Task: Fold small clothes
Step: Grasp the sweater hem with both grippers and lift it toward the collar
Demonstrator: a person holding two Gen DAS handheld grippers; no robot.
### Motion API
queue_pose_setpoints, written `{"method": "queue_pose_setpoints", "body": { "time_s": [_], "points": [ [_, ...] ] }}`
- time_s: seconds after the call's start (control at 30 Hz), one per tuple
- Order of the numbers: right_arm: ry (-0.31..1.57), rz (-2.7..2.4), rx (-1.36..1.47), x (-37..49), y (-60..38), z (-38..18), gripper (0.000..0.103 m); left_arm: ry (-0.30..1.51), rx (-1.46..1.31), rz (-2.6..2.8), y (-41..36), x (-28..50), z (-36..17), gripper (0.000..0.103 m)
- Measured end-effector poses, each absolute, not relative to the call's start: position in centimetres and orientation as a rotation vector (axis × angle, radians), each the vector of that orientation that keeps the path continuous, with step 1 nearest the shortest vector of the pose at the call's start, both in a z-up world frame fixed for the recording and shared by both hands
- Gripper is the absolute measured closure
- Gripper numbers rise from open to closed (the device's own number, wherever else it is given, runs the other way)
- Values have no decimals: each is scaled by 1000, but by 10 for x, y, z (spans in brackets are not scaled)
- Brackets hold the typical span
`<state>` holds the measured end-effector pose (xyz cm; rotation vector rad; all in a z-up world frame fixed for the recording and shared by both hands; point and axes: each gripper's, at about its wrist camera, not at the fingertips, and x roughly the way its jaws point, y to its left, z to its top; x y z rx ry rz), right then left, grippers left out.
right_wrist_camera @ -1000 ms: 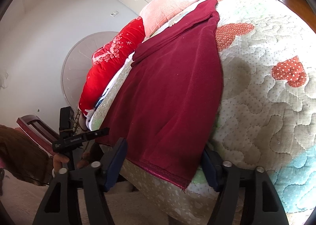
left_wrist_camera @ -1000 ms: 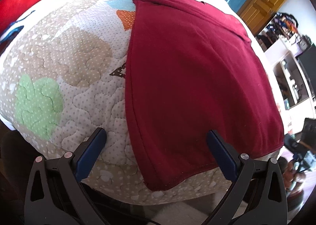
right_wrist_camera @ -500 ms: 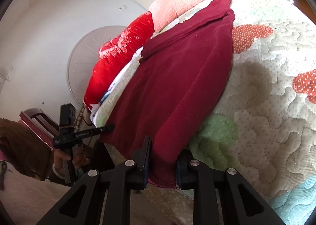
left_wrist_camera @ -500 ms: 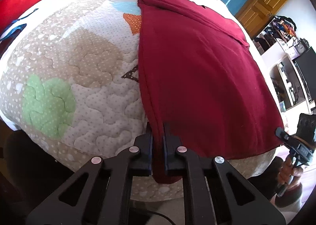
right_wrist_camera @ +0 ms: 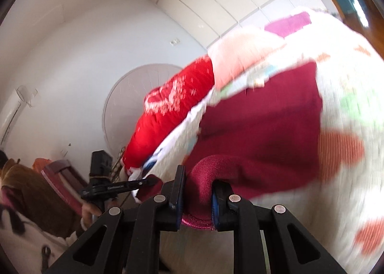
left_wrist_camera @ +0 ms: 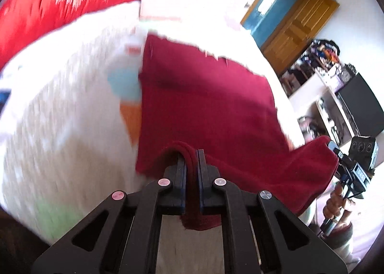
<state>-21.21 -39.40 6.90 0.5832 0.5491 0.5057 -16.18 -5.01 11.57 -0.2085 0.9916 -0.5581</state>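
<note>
L gripper (left_wrist_camera: 191,173): jaws pressed together on a bunched fold of the maroon garment (left_wrist_camera: 206,106), cloth humped up over the tips and hanging down between the fingers (left_wrist_camera: 180,178) w/ a hem tail below. R gripper (right_wrist_camera: 196,192): also pinched tight on the same garment (right_wrist_camera: 259,134), a thick roll of cloth bulging above the jaws, stitched hem edge poking out under them.

From L wrist view, R gripper (left_wrist_camera: 345,166) shows at far right, held in a hand (left_wrist_camera: 336,204), clamping the other near corner; the near hem is lifted off the bed and sags between the two tools. From R wrist view, L gripper (right_wrist_camera: 115,186) shows at lower left w/ its hand (right_wrist_camera: 90,209), a bit of maroon at its tip.

Rest of garment lies flat on the quilt (left_wrist_camera: 60,118), long axis running away from the tools toward the head of the bed; far edge points at the pillows. Quilt is pale w/ colored patches, heavy motion blur on it in both views.

Beyond: red pillow (left_wrist_camera: 60,2) at the far left of the bed, pink pillow (right_wrist_camera: 240,57) next to it. Wooden door (left_wrist_camera: 295,21) and a shelf unit (left_wrist_camera: 328,96) off to the right side of the room.
</note>
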Motion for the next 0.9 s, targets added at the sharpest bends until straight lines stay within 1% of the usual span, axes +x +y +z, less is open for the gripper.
{"method": "queue_pose_setpoints", "body": {
  "time_s": [0.17, 0.3, 0.43, 0.6, 0.67, 0.7, 0.73, 0.77, 0.83, 0.87, 0.9],
  "points": [
    [487, 438, 613, -140, -421, 90, 86, 925, -225, -525, -70, -84, 135, 97],
    [500, 333, 614, -74, -438, 93, 86, 928, -214, -442, -92, -14, 125, 97],
    [556, 236, 659, -20, -455, 74, 86, 983, -230, -370, -105, 41, 97, 97],
    [626, 168, 656, 35, -465, 46, 86, 1083, -266, -375, -110, 81, 61, 97],
    [701, 135, 708, 49, -480, 31, 83, 1093, -355, -401, -101, 87, 57, 96],
    [713, 148, 763, 53, -488, 26, 81, 1097, -401, -424, -96, 89, 58, 92],
    [691, 164, 806, 53, -496, 26, 76, 1108, -430, -451, -91, 92, 61, 85],
    [648, 171, 845, 49, -505, 30, 65, 1110, -439, -463, -90, 94, 64, 81],
    [558, 104, 843, 35, -519, 45, 50, 1088, -421, -473, -91, 94, 76, 79],
    [523, 95, 836, 27, -525, 54, 50, 1059, -391, -456, -92, 92, 83, 71],
    [518, 117, 833, 24, -527, 60, 50, 1026, -367, -435, -93, 89, 90, 54]
  ]
}}
